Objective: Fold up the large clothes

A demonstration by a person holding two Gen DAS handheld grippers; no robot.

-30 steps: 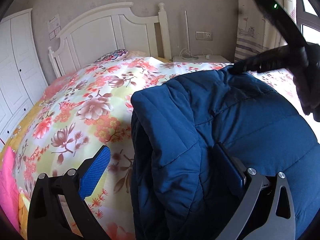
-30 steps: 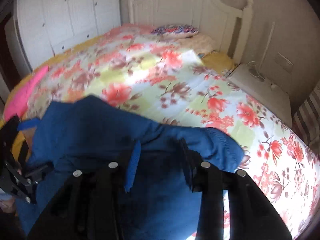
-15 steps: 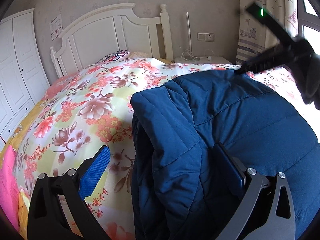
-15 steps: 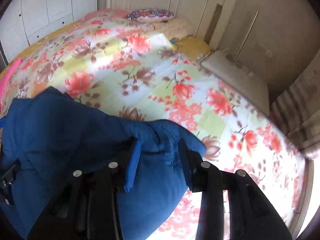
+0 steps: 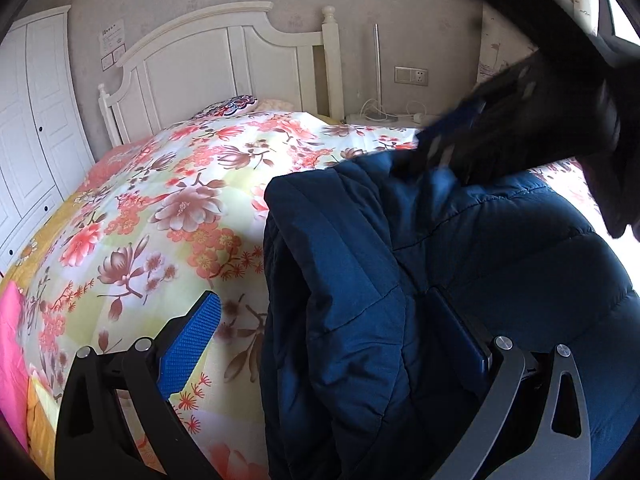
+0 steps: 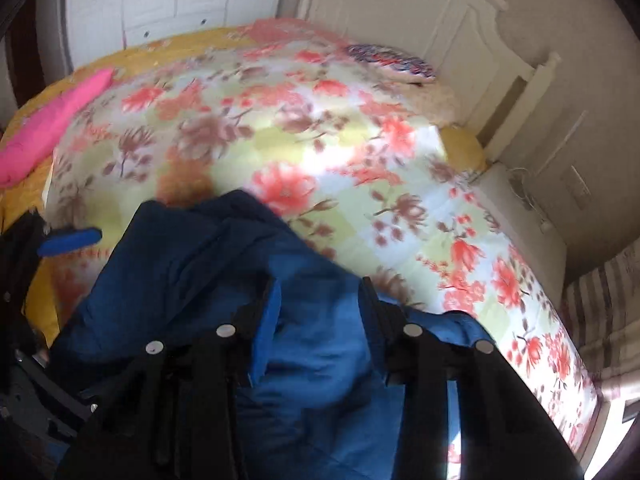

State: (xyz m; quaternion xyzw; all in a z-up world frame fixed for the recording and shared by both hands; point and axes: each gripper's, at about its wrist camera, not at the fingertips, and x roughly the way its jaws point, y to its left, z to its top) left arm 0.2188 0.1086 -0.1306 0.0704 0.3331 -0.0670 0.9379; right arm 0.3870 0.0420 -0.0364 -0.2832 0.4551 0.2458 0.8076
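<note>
Fold in progress: right gripper (image 6: pixel 316 328) fingers pinching blue jacket (image 5: pixel 460 280) fabric between them, left gripper (image 5: pixel 332 336) fingers spread with jacket edge between; next, lay pinched part across, release.

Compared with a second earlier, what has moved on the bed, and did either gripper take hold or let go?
The right gripper, still shut on the blue jacket, swung its end across toward the left gripper, carrying the fabric over. Nothing was grabbed or released. The left gripper stayed open, one finger tucked in the jacket; the floral quilt lay unchanged.
</note>
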